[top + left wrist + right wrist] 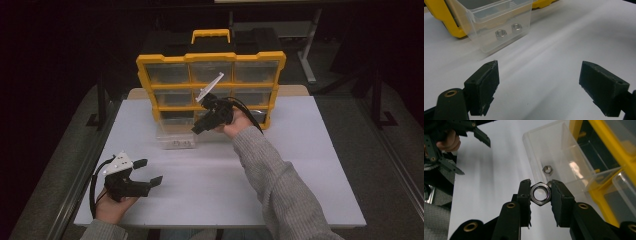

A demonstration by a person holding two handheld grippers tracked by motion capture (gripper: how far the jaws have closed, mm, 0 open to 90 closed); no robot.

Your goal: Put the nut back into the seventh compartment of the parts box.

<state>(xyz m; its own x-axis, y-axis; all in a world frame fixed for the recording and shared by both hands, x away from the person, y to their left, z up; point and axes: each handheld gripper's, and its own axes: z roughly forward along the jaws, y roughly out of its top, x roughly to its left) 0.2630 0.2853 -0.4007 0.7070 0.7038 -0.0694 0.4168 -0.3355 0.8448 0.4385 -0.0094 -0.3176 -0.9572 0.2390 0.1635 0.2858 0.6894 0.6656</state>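
Steel hex nut is pinched flat-to-flat between the jaws of the right gripper, held clear above the white surface. From the high view, the right gripper sits at about 1 o'clock of the clear plastic drawer, which is pulled out in front of the yellow organizer. Two more nuts lie in the drawer's bottom. The left gripper rests at 7 o'clock of the drawer, jaws wide apart and empty.

Judged step: one nut picked, carry in progress. Next move calls for a steady transfer over the chosen bin, then a slow release so the nut drops inside without bouncing out.
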